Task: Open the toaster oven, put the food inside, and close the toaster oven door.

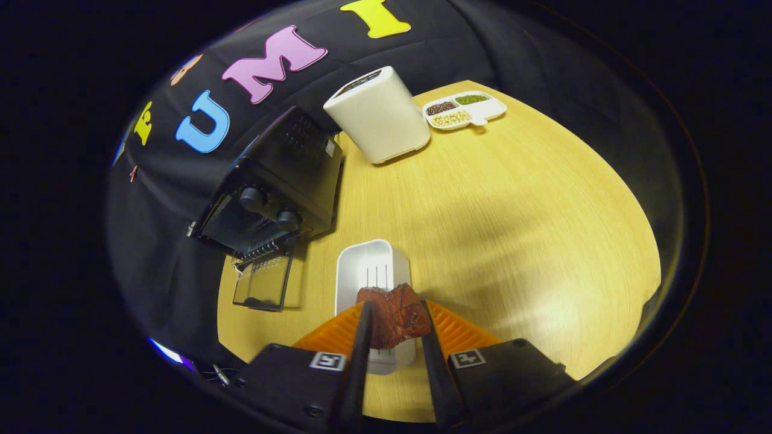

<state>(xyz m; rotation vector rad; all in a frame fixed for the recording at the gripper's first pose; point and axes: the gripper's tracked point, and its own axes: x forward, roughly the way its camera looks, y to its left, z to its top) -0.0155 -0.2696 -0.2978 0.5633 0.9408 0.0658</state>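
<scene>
A: In the gripper view, what have we got between the fingers?

B: We see the gripper point(395, 316) at the bottom centre of the frame, its two dark fingers point(363, 337) drawn in close on a reddish-brown piece of food point(395, 316). Both fingers seem to press its sides, so we judge it held. It sits above the white tray point(369, 268), which lies on the wooden table point(512, 211) just ahead of the fingers. Whether the food touches the tray we cannot tell.

A: And the toaster oven?

B: The black toaster oven point(277, 181) stands at centre left of the frame, well apart from the food, against the black cloth. Its glass door point(263, 283) hangs folded down in front of it, so we read the opening step as done. Two knobs point(253, 198) show on its front.

A: So how far along are we?

B: By our reckoning about a third. The door is open and the food is gripped, but it is not in the oven yet. Left to do: carry it across to the left, set it inside, release, then swing the door up.

A: Anything else on the table?

B: Toward the top centre we see a tall cream appliance point(380, 114), and right of it a divided dish point(463, 110) of beans and grains. Neither lies between the food and the oven.
</scene>
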